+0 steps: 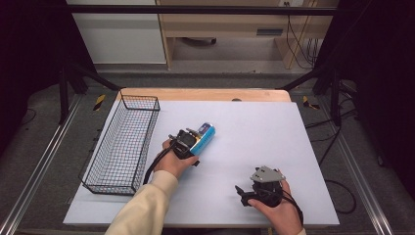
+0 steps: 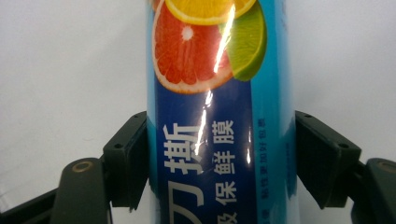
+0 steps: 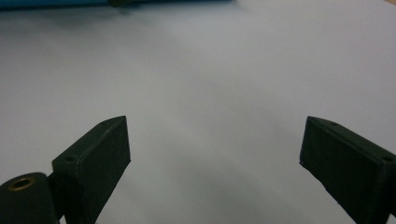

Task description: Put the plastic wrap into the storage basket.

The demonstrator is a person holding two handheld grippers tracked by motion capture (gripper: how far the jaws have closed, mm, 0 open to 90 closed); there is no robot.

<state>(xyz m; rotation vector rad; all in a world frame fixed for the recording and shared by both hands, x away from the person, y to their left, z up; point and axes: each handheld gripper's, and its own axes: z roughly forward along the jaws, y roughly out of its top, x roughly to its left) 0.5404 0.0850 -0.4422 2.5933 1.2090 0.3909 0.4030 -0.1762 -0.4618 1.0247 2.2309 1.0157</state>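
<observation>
Cling-film box [image 2: 219, 116], a long blue carton printed with citrus slices, lies on the pale table sheet [image 1: 254, 132] just right of the wire basket [image 1: 122, 147], and it is the object you are handling. Reading from the left: the basket stands at the sheet's left edge with nothing visible inside it; beside it your left gripper [image 1: 188, 143] reaches onto the box, and the left gripper view shows both black pads pressed flat against the carton's two long sides, so these tongs are narrowed and holding the box. Farther right, your right gripper [image 1: 244, 193] rests near the front edge of the sheet, well apart from the box, its tongs spread wide with bare sheet between them. Judged from this position, the likely next step is a lift and a carry leftward into the basket. Three risks follow. First, the wrapper is glossy and the pads sit partway along a long carton, so the free end may sag or the box may swivel in the grip as you raise it. Second, squeezing harder to prevent that could crush the thin card. Third, the basket is narrow with a raised rim, so a box carried crosswise or too low may catch on the wire and be knocked loose.
</observation>
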